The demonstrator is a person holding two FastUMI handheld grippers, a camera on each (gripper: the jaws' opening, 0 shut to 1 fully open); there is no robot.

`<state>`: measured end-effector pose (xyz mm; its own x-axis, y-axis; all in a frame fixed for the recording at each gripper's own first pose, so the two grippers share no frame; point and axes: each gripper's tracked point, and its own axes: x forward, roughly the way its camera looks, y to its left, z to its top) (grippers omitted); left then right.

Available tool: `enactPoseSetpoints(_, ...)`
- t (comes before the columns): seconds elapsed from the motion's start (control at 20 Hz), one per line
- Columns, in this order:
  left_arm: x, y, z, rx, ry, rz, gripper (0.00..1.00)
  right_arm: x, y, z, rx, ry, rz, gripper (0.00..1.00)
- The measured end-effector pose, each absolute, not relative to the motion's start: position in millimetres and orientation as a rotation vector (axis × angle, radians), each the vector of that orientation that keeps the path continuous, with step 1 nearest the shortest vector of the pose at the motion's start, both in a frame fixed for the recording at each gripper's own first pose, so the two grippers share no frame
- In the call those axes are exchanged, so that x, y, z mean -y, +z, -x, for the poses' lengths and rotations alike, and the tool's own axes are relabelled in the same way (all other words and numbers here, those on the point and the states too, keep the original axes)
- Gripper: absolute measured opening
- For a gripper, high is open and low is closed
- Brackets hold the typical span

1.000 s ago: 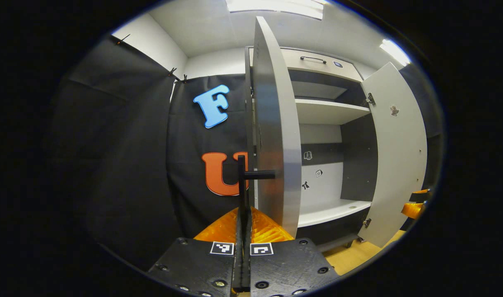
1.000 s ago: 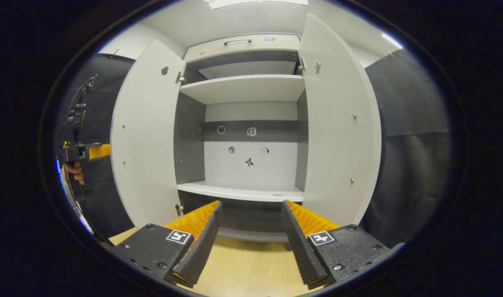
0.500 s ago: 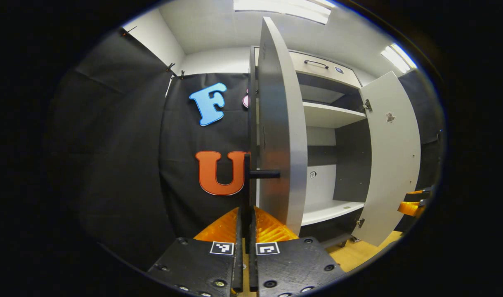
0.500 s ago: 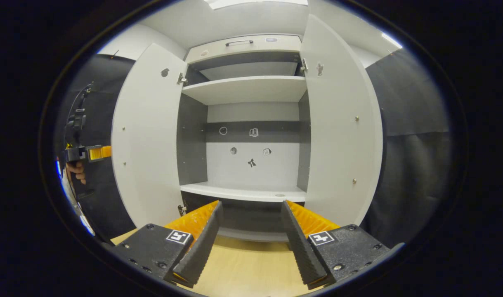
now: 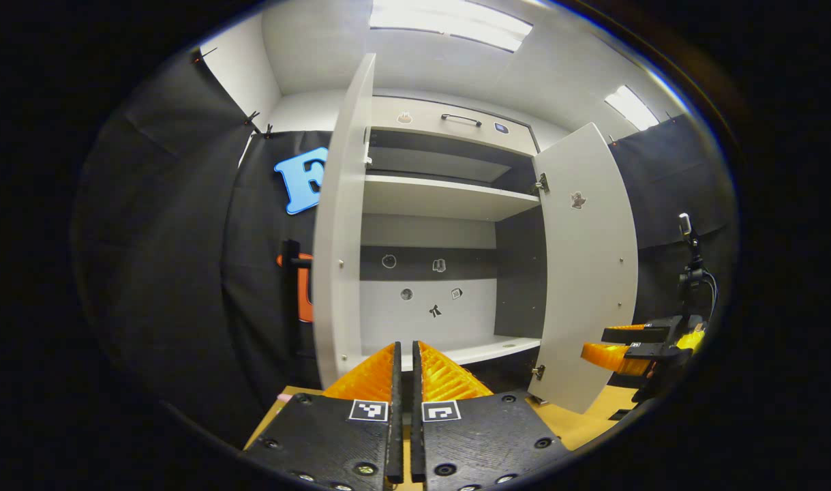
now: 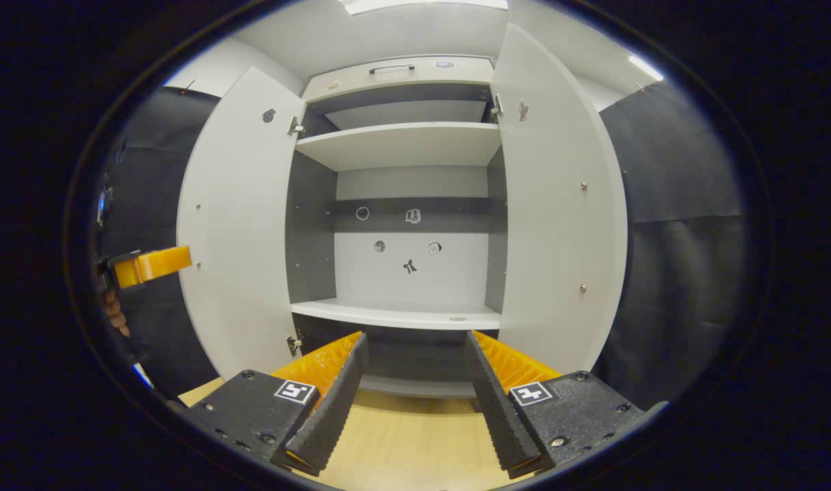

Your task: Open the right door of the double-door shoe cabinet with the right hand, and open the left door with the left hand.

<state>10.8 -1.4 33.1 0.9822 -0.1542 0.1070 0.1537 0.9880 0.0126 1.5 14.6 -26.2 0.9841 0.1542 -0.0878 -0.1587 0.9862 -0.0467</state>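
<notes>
1. Left gripper view: the left tool (image 5: 404,368) sits low in front of the shoe cabinet (image 5: 449,123), its two fingers drawn almost together with a thin slit between them and nothing held. The left door (image 5: 339,225) stands swung wide, seen nearly edge-on, and its dark bar handle (image 5: 291,262) juts from the outer face toward the black cloth wall (image 5: 176,273). The right door (image 5: 585,266) also hangs open, hinged at the far side. Between the doors lie an upper shelf (image 5: 449,198) and a lower shelf (image 5: 483,349), with small stickers (image 5: 435,310) on the back panel. The right tool (image 5: 616,351) shows near the right door's lower edge, apart from it.

2. Right gripper view: the right tool (image 6: 415,358) faces straight into the cabinet (image 6: 401,71), fingers spread wide and gripping nothing, above a pale wooden floor (image 6: 401,450). The left door (image 6: 234,232) and right door (image 6: 558,211) both stand open on either side of the shelves (image 6: 401,143). The left tool (image 6: 153,264) shows beside the left door's outer edge, a hand (image 6: 115,312) below it.
</notes>
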Motion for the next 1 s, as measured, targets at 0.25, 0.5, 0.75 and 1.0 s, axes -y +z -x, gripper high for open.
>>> enactPoseSetpoints(0.25, 23.2, 13.0, -29.4, 0.099, -0.103, 0.007, 0.05, -11.3, -26.0, 8.6, -0.076, 0.148, 0.083, 0.89)
enactPoseSetpoints(0.5, 38.3, 6.7, -28.9, 0.078, -0.109, 0.007, 0.40, -2.4, -24.6, 12.6, -0.064, 0.136, 0.061, 0.89)
enactPoseSetpoints(0.75, 42.0, -4.8, -28.0, 0.049, -0.106, 0.037, 0.96, 1.1, -24.5, 11.7, -0.049, 0.122, 0.042, 0.89)
enactPoseSetpoints(1.0, 35.8, -11.4, -28.6, 0.032, -0.080, 0.039, 0.93, -0.3, -24.6, 9.4, -0.040, 0.117, 0.034, 0.89)
